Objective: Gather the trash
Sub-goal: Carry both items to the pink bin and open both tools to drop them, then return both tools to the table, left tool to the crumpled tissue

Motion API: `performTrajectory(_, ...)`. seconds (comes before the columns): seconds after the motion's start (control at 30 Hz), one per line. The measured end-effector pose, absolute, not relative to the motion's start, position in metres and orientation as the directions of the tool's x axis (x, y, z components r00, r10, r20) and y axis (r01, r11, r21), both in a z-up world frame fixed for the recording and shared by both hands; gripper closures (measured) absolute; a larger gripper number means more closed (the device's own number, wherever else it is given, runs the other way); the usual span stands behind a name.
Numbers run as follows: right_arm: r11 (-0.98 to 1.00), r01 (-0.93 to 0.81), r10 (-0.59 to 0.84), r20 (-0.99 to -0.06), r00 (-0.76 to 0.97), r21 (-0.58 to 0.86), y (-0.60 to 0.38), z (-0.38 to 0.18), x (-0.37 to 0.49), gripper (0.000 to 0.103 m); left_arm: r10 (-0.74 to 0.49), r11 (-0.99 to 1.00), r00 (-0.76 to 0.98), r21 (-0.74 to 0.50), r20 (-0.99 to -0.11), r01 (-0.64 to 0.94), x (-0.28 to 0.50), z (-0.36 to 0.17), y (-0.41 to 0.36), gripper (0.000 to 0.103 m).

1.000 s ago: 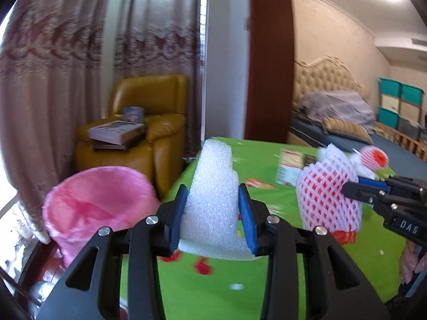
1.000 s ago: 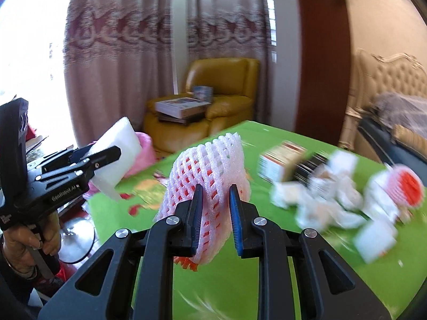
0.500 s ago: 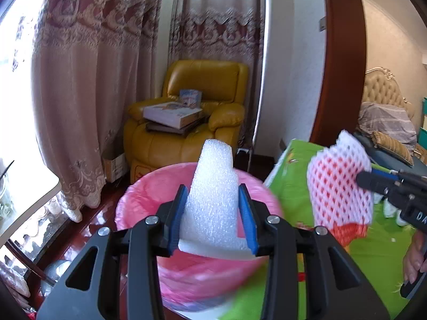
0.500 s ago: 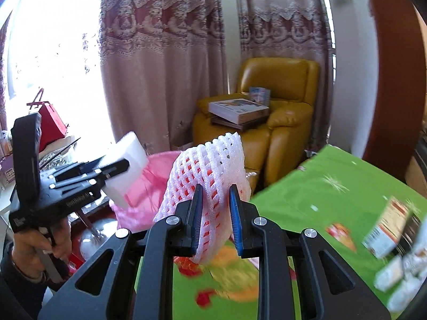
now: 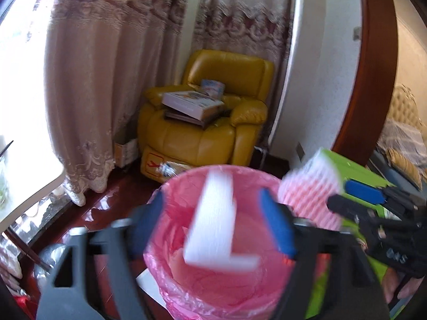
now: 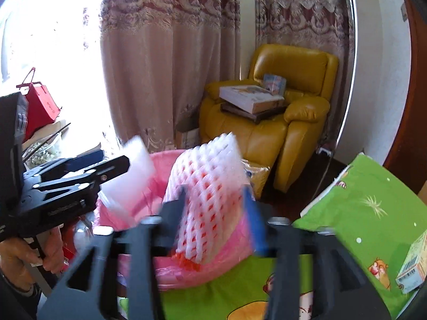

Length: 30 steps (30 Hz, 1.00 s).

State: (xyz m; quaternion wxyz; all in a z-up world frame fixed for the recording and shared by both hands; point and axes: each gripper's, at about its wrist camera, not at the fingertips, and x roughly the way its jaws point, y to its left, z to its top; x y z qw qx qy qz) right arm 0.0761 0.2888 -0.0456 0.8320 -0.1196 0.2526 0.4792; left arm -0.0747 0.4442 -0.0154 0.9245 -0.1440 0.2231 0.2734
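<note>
STEP: drop over pink-lined bin (image 5: 221, 288) | left gripper (image 5: 221, 224) opening, foam block (image 5: 216, 221) freed | right gripper (image 6: 216, 213) opening, foam net (image 6: 210, 192) freed | NEXT: return right to table (image 6: 368, 213) trash

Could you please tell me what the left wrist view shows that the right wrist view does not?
Only the left wrist view: the inside of the pink bin bag and a bed.
Only the right wrist view: a red bag and a small carton on the green cloth.
Both: the white foam block, the foam net, the yellow armchair.
</note>
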Motion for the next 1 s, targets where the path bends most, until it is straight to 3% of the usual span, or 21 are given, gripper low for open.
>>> performTrajectory(0.23,0.532,-0.838,0.768,-0.487,0.415,0.125,0.238,-0.035,0.086,0.039,0.529,0.793,0.725,-0.046,-0.442,-0.607,-0.082,-0.004,0.421,0.005)
performTrajectory(0.43,0.595,-0.8,0.739,-0.445,0.506,0.079,0.17,-0.028,0.076,0.022,0.522,0.802,0.77,-0.096,-0.367,-0.589,-0.089,0.009,0.384,0.004)
performTrajectory(0.57,0.647,-0.76,0.7,-0.44,0.563,0.057,0.124,-0.033,0.072,0.018,0.477,0.823,0.802,-0.137,-0.36,-0.551,-0.076,0.013,0.352,0.005)
performTrajectory(0.77,0.759,-0.65,0.592,-0.456,0.664,0.038,0.043,-0.047,0.076,0.018,0.256,0.904,0.865,-0.208,-0.432,-0.372,-0.024,0.009,0.276,0.005)
performTrajectory(1.0,0.881,-0.472,0.423,-0.49,0.762,0.025,-0.062,-0.067,0.077,0.018,0.073,0.975,0.864,-0.148,-0.497,-0.168,0.039,-0.012,0.164,0.004)
